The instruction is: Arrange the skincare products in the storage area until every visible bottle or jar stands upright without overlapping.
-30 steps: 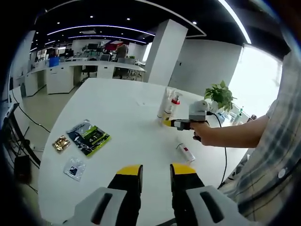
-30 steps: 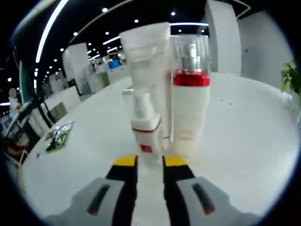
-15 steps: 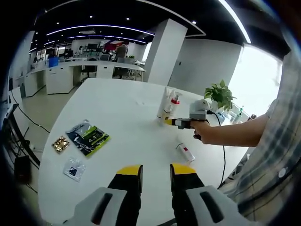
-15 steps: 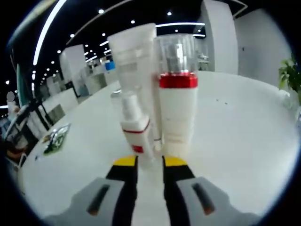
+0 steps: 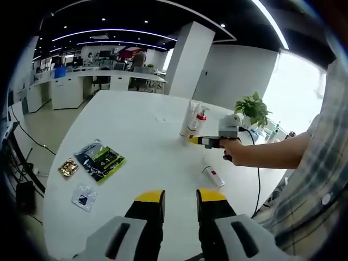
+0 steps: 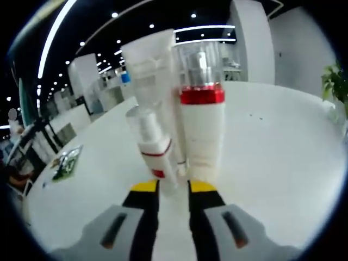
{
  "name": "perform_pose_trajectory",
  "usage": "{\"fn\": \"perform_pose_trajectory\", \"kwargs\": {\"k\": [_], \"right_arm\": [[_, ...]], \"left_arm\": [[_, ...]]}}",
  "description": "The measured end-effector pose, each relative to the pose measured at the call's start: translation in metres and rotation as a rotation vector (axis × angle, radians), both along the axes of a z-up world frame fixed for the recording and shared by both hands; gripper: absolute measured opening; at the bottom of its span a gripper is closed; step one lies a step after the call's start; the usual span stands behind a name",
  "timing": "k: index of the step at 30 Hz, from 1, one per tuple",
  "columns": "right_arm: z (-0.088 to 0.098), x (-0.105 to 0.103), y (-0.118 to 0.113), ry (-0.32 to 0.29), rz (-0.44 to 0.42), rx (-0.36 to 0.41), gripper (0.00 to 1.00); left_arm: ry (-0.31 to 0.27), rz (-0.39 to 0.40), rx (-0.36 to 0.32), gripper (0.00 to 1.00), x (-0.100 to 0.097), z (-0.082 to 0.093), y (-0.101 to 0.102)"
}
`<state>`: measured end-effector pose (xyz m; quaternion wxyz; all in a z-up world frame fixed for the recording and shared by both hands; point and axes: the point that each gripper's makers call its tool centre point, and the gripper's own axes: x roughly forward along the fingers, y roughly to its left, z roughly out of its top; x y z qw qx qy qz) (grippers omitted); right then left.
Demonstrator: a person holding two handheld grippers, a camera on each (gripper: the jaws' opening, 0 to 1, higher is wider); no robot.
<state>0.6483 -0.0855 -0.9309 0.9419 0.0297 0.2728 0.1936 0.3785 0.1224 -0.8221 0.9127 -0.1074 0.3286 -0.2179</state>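
So at this point our left gripper (image 5: 180, 202) was just parked low over the near edge of the white table (image 5: 144, 128), jaws a little apart with nothing between them. Out to its left lay some stuff that isn't skincare: a small gold packet (image 5: 69, 167), a green and black sachet (image 5: 100, 158) and a little clear packet (image 5: 84, 195). Further right in the left gripper view we could see the upright cluster of bottles, and just past it one small tube (image 5: 213, 175) with a red band lying flat on the table, well apart from the rest, near the person's hand (image 5: 232, 150). In the right gripper view, the right gripper (image 6: 167, 187) sat right up against that cluster: a small spray bottle (image 6: 153, 151) with a red band in front, a tall white tube (image 6: 150, 81) behind it, and a red-collared pump bottle (image 6: 202, 118) to the right, all three standing and packed close. The jaws were a narrow gap apart and we couldn't see them clamping anything, so we'd call them released. Our read: the standing group was basically done, and the step left was backing off without bumping it, then fetching the lying tube and standing it up beside the others.
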Motion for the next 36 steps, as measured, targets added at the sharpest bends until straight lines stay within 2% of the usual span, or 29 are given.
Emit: {"fn": "perform_pose_trajectory", "kwargs": {"k": [7,12,14,15,17,19,23,28,33,36], "right_arm": [[0.001,-0.009,-0.001,0.021,0.024,0.008,0.22],[0.011,-0.037,-0.001,0.033,0.096,0.044,0.31],[0.011,-0.053,0.001,0.076,0.113,0.094,0.36],[0.009,-0.059,0.001,0.086,0.127,0.093,0.39],[0.002,-0.077,0.000,0.132,0.157,0.072,0.40],[0.002,-0.088,0.000,0.130,0.162,0.078,0.40],[-0.007,-0.117,0.002,0.167,0.191,0.048,0.40],[-0.014,-0.138,0.006,0.181,0.227,0.008,0.40],[-0.015,-0.150,0.011,0.164,0.304,-0.078,0.39],[-0.020,-0.156,0.014,0.177,0.334,-0.099,0.39]], "left_arm": [[-0.003,-0.008,-0.005,0.24,0.002,0.000,-0.001],[0.000,-0.011,-0.015,0.24,0.003,-0.003,-0.003],[0.002,-0.019,-0.015,0.24,0.003,-0.005,-0.005],[0.004,-0.021,-0.017,0.24,0.004,-0.006,-0.005],[0.005,-0.028,-0.023,0.24,0.005,-0.007,-0.008],[0.005,-0.036,-0.025,0.24,0.006,-0.007,-0.010],[0.003,-0.058,-0.028,0.24,0.010,-0.007,-0.015],[-0.001,-0.083,-0.028,0.24,0.013,-0.006,-0.021],[0.002,-0.107,-0.035,0.23,0.016,-0.007,-0.027],[0.000,-0.121,-0.040,0.23,0.019,-0.008,-0.032]]}}
